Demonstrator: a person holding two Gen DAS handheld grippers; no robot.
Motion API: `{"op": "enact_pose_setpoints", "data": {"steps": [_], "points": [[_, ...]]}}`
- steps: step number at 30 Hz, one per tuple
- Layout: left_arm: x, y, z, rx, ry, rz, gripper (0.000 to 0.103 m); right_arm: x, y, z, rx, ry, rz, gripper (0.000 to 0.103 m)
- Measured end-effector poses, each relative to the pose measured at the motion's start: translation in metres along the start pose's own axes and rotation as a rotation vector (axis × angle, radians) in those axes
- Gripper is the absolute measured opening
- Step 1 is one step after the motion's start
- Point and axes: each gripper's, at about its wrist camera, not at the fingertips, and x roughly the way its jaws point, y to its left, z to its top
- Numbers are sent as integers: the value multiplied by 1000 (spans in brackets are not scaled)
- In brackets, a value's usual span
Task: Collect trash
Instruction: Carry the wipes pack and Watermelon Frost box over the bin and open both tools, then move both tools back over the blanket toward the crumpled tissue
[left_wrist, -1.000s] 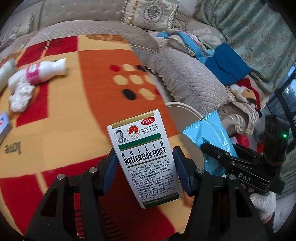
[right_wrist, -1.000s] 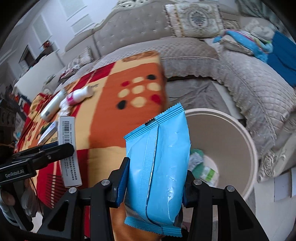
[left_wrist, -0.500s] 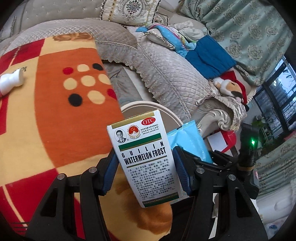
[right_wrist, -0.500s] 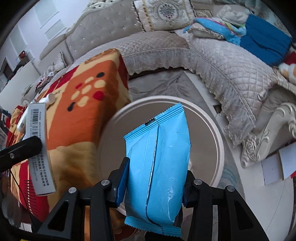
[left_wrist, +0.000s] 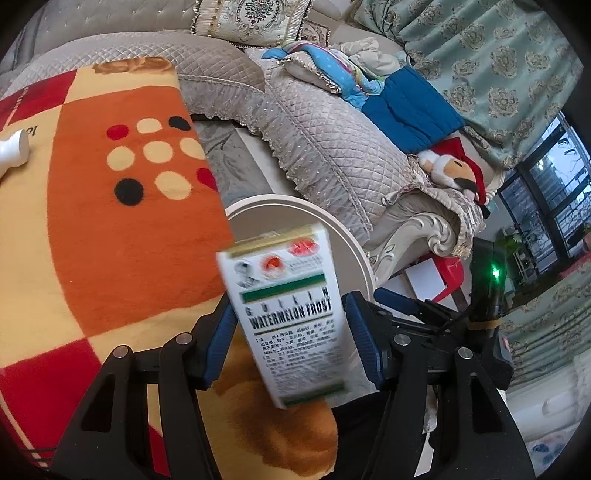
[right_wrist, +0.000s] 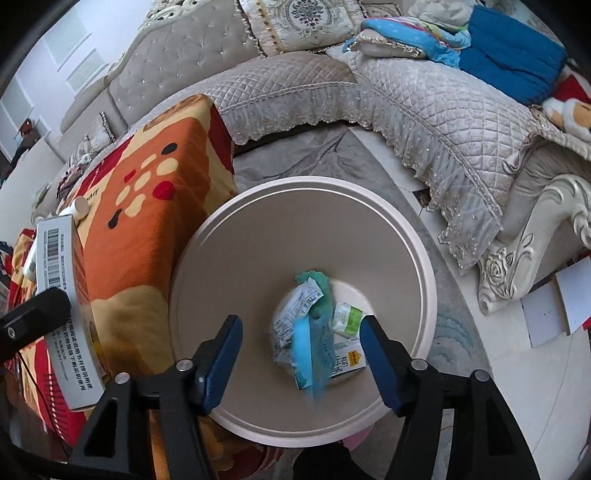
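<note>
1. The medicine box (left_wrist: 291, 317), white with green bands and the print "WATERMELON FROST", stands tilted between the blue pads of the left gripper (left_wrist: 290, 341). Its image is blurred. A gap shows between the box and each pad, so I cannot tell whether it is held or slipping free.
2. From the right wrist view, the same box (right_wrist: 64, 306) shows its barcode face, with one dark finger (right_wrist: 35, 314) of the left gripper across its side. It sits over the blanket's edge, just beside the bin rim.
3. The blue packet (right_wrist: 312, 350) appears blurred inside the trash bin (right_wrist: 236, 258), over the rubbish at the bottom, apart from either pad.
4. The right gripper (right_wrist: 301, 356) is spread wide above the bin mouth with nothing between its pads. In the left wrist view it (left_wrist: 417, 310) lies just beyond the box.
5. The bin is round and cream coloured. Its bottom holds a crumpled wrapper (right_wrist: 295, 314), a green and white carton (right_wrist: 347, 319) and a small carton with a yellow label (right_wrist: 347, 360).
6. The bin (left_wrist: 325, 218) stands against the edge of a surface covered by an orange, red and yellow blanket (left_wrist: 110, 240).
7. A white bottle (left_wrist: 13, 151) lies on the blanket, well apart from the box.
8. A quilted sofa (left_wrist: 332, 147) runs behind the bin, carrying a folded blue cloth (left_wrist: 410, 110) and a plush toy (left_wrist: 450, 171).
</note>
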Motion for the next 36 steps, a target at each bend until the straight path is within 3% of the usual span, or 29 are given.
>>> {"op": "enact_pose_setpoints", "data": {"steps": [9, 20, 28, 36], "points": [[-15, 17, -6, -23, -13, 9, 61, -8, 17, 0, -28, -8, 8, 64], [-52, 54, -25, -36, -72, 132, 61, -15, 63, -1, -99, -16, 56, 64], [-92, 116, -45, -82, -97, 263, 61, -22, 116, 1, -173, -31, 131, 66], [-132, 186, -76, -194, -116, 350, 61, -3, 175, -7, -275, 20, 177, 67]]}}
